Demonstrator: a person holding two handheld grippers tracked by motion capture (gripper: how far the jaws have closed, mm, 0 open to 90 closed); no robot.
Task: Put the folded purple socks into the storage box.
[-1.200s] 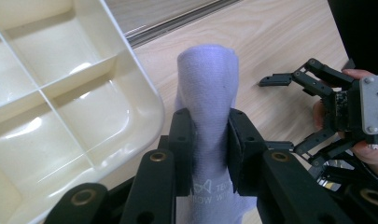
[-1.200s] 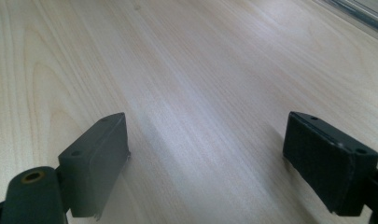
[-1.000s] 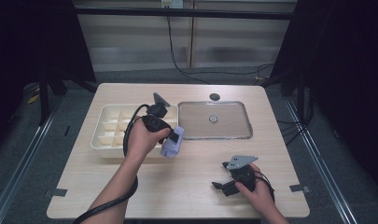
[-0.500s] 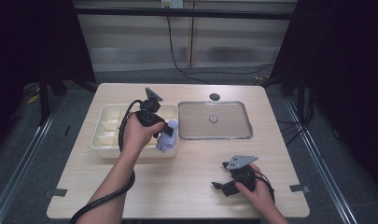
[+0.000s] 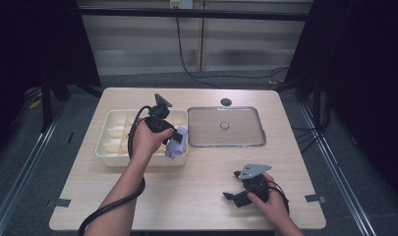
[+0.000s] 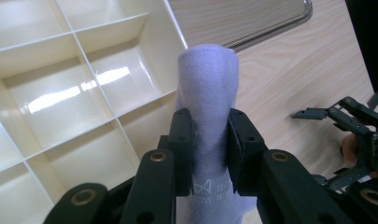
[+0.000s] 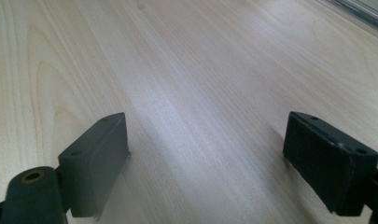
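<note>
While pinching the rolled lavender sock (image 6: 206, 116) in the left gripper (image 5: 171, 140) over the right end of the cream divided tray (image 5: 115, 153), lower into a compartment, then release. Right gripper (image 5: 229, 196), jaws spread, idle near table front edge.

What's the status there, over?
Left gripper shut on rolled lavender cloth, over the cream plastic divided tray. Right gripper open, resting on the wooden table. Nothing in the way.
</note>
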